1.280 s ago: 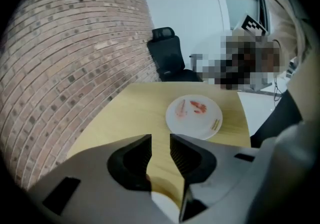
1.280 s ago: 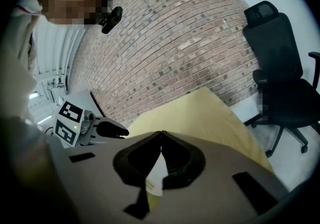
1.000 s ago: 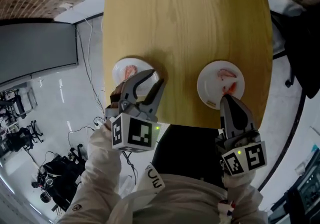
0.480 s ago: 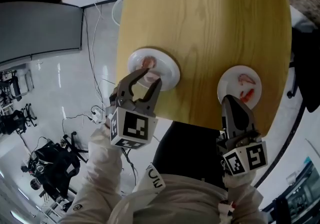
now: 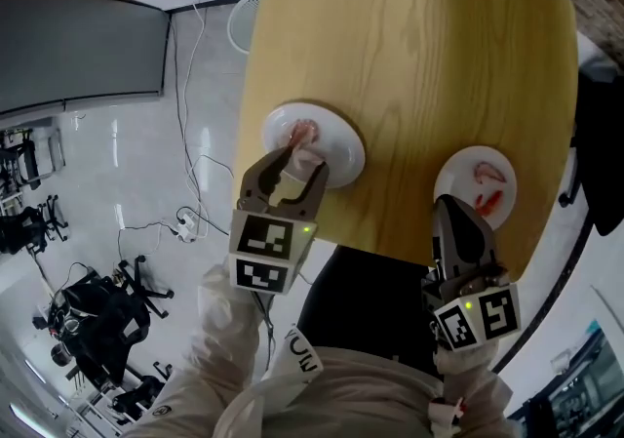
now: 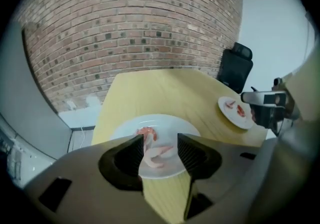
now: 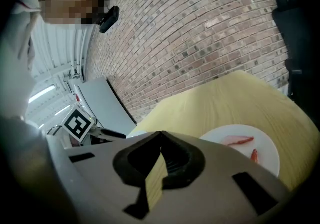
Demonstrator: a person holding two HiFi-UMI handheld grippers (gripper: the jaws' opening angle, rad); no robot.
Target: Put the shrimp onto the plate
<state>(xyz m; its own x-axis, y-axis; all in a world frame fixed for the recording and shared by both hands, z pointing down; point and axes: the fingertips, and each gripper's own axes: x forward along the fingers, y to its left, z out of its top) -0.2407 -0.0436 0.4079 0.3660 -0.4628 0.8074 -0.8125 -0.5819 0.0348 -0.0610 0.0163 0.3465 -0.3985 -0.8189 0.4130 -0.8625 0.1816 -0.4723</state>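
Observation:
Two white plates sit near the front edge of the wooden table [image 5: 409,36]. The left plate [image 5: 341,139] carries pale pink shrimp [image 5: 304,134]. My left gripper [image 5: 297,165] hangs over this plate's near rim, open; its jaws have just been opening. In the left gripper view two shrimp [image 6: 159,153] lie on the plate [image 6: 125,128] between the jaws of the left gripper [image 6: 160,140], with no pad pressing on them. The right plate [image 5: 507,173] holds two redder shrimp [image 5: 490,200]. My right gripper [image 5: 445,204] is shut and empty, just short of that plate [image 7: 270,155].
The table stands on a glossy white floor with cables [image 5: 190,221] at the left. A grey panel [image 5: 78,56] and black office chairs [image 5: 93,314] are beyond it. A black chair [image 6: 236,66] stands behind the table's far right. A brick wall [image 6: 135,23] closes the back.
My left gripper has rolled, sunk toward the left plate and spread its jaws wider. The table has slid right in the head view. My right gripper stays shut by the right plate.

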